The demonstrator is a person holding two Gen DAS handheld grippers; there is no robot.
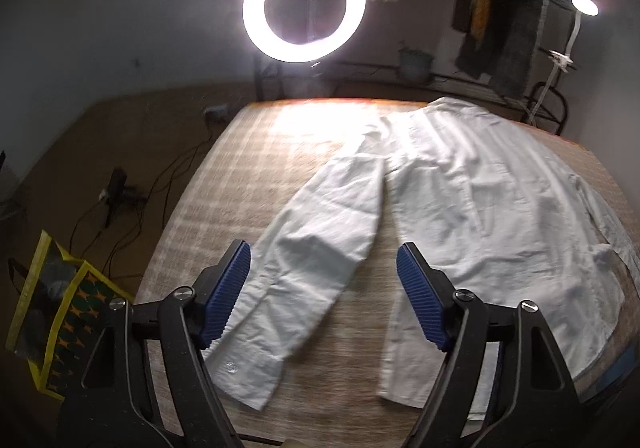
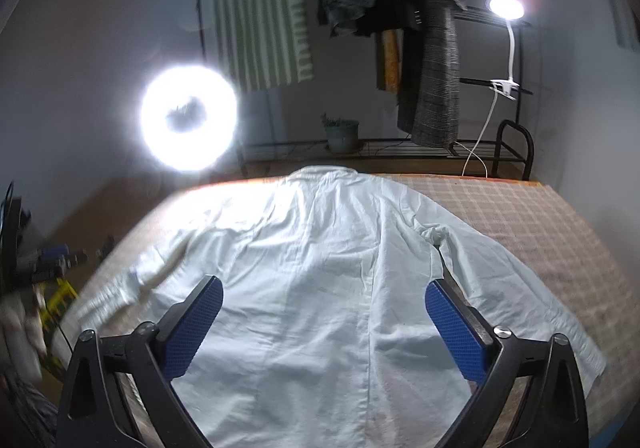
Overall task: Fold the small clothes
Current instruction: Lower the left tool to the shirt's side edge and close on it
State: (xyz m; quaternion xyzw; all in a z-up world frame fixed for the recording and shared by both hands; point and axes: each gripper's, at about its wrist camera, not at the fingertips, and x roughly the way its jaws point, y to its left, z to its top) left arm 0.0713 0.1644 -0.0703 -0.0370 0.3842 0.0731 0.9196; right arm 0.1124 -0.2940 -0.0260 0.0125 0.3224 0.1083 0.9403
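A white long-sleeved shirt [image 2: 320, 288] lies spread flat, back side up, on the checked mat, collar at the far edge. In the left wrist view the shirt body [image 1: 480, 216] is on the right and its left sleeve [image 1: 312, 260] runs toward me, cuff near the front edge. My left gripper [image 1: 324, 260] is open and empty, hovering above that sleeve. My right gripper [image 2: 324, 304] is open and empty, above the lower middle of the shirt's back. The right sleeve [image 2: 520, 288] lies alongside the body.
The checked mat [image 2: 540, 216] covers the bed. A bright ring light [image 1: 304, 6] stands beyond the far edge, with a clip lamp [image 2: 506, 8], hanging clothes [image 2: 420, 28] and a potted plant [image 2: 342, 134] behind. A yellow bag [image 1: 60, 308] and cables [image 1: 120, 200] lie on the floor at left.
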